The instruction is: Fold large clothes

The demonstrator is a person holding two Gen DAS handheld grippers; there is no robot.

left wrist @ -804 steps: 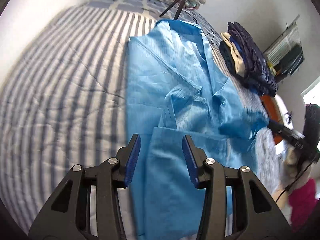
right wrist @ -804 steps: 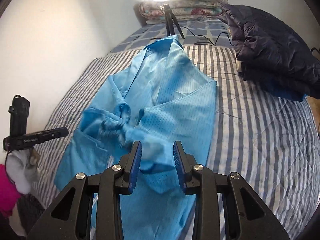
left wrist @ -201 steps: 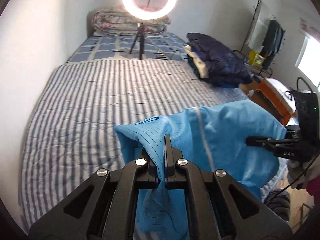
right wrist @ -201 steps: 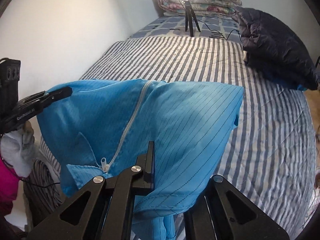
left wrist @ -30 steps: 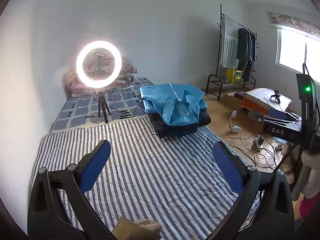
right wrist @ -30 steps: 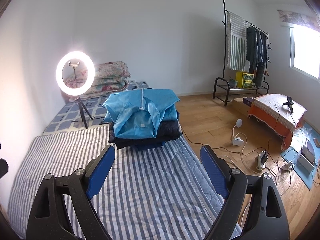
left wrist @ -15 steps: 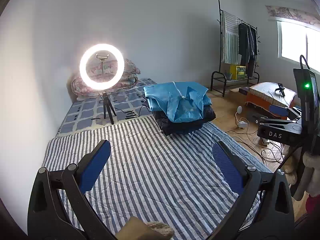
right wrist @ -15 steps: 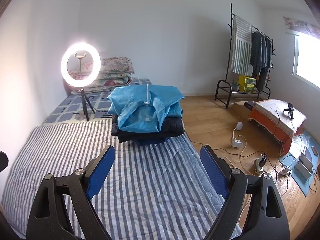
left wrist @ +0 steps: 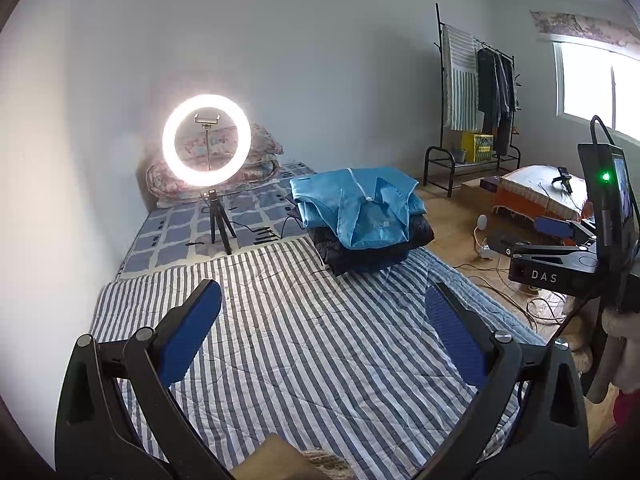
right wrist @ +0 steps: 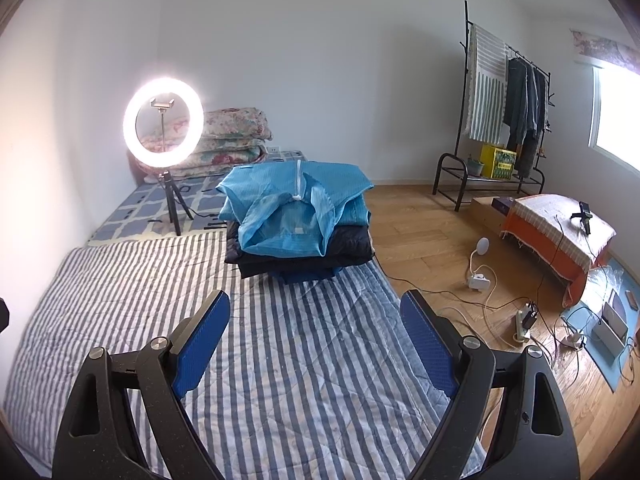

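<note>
Blue garment [right wrist: 294,210] lay folded atop dark pile [right wrist: 300,256] at bed's [right wrist: 280,360] far edge, stacked away; both grippers' jaws gaped empty.

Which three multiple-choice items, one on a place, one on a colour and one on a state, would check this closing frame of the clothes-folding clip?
1. Where does the folded blue garment lie?
A. Spread flat across the striped bedcover
B. On top of the dark folded pile
C. On the clothes rack

2. What colour are the gripper pads?
A. Blue
B. Red
C. Yellow

3. How do the left gripper and right gripper stand?
A. Both shut on cloth
B. One open, one shut
C. Both open and holding nothing

Answers:
1 B, the garment rests on the dark folded pile at the far end of the striped bedcover.
2 A, the inner faces of the fingers show blue in both wrist views.
3 C, each pair of jaws is spread wide with only bedcover between them.
</note>
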